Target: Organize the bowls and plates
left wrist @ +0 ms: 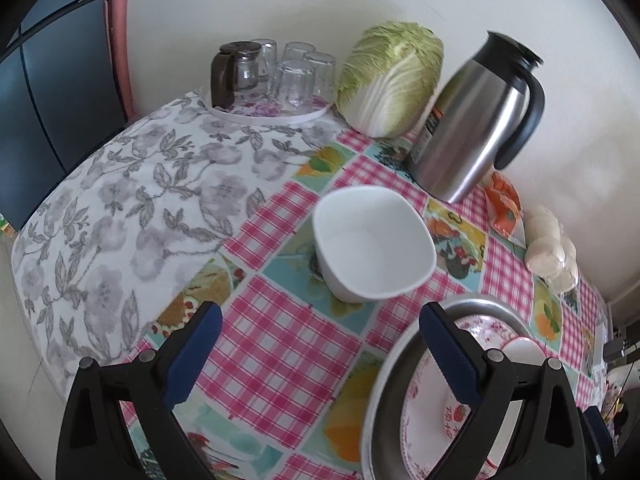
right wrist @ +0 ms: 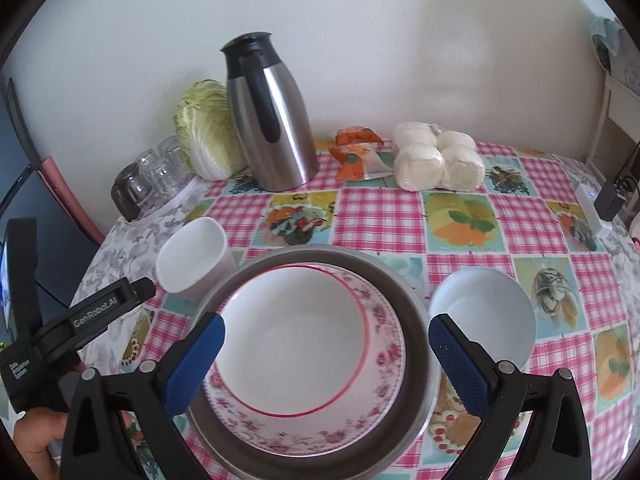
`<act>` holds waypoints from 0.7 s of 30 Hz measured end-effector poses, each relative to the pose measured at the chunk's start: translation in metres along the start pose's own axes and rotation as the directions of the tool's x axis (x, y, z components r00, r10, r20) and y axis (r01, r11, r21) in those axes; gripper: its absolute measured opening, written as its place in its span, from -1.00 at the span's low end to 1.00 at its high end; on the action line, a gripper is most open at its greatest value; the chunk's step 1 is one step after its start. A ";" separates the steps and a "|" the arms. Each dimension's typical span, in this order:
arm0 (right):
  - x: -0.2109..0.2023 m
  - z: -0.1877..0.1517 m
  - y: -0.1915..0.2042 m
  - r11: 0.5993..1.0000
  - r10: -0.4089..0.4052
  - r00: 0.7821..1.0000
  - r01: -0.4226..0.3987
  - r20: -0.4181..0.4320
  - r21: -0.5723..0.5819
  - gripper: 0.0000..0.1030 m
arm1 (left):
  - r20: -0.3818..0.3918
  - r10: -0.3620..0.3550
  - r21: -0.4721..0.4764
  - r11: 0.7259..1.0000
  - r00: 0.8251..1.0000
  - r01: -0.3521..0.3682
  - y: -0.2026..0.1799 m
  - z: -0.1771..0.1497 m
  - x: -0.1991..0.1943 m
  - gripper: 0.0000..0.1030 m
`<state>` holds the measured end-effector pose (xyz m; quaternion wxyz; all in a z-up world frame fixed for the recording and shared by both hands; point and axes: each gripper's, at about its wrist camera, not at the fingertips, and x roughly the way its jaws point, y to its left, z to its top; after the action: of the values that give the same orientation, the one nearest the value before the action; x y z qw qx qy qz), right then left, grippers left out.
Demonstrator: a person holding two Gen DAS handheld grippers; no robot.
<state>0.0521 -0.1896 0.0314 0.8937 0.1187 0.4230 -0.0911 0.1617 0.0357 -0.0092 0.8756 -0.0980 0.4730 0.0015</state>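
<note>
Both tools gaping, left tool (left wrist: 320, 336), right tool (right wrist: 326, 338), floral plate (right wrist: 312, 364) inside metal pan (right wrist: 416, 320), white bowl (right wrist: 192, 258) beside it

Soft, even daylight in both views; no hard shadows, only faint ones under the white bowl (left wrist: 372, 244) and thermal carafe (right wrist: 270, 120). Mild glare streaks on the carafe's steel body. Strong fisheye bending: tablecloth (right wrist: 380, 212) checks curve toward the edges, black vignette in all corners. Centre sharp; carafe lid slightly smeared in left wrist view. Wall (left wrist: 280, 0) bright, near overexposed.
</note>
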 end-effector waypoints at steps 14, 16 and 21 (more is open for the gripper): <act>0.018 0.002 0.046 0.997 -0.023 1.000 0.022 -0.021 -0.069 1.00 | -0.015 -0.041 -0.082 0.996 0.999 0.040 0.039 0.022 0.019 0.92; 0.021 0.007 0.052 0.998 -0.022 0.999 0.020 -0.029 -0.068 1.00 | -0.029 -0.054 -0.094 0.994 0.998 0.051 0.045 0.023 0.025 0.92; 0.023 0.025 0.064 0.999 -0.005 0.999 0.004 -0.035 -0.040 1.00 | -0.068 -0.111 -0.128 0.986 0.991 0.102 0.056 0.030 0.040 0.92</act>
<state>0.1022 -0.1368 0.0377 0.8881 0.1014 0.4407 -0.0826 0.2031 0.0920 -0.0358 0.8482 -0.1775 0.4986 -0.0197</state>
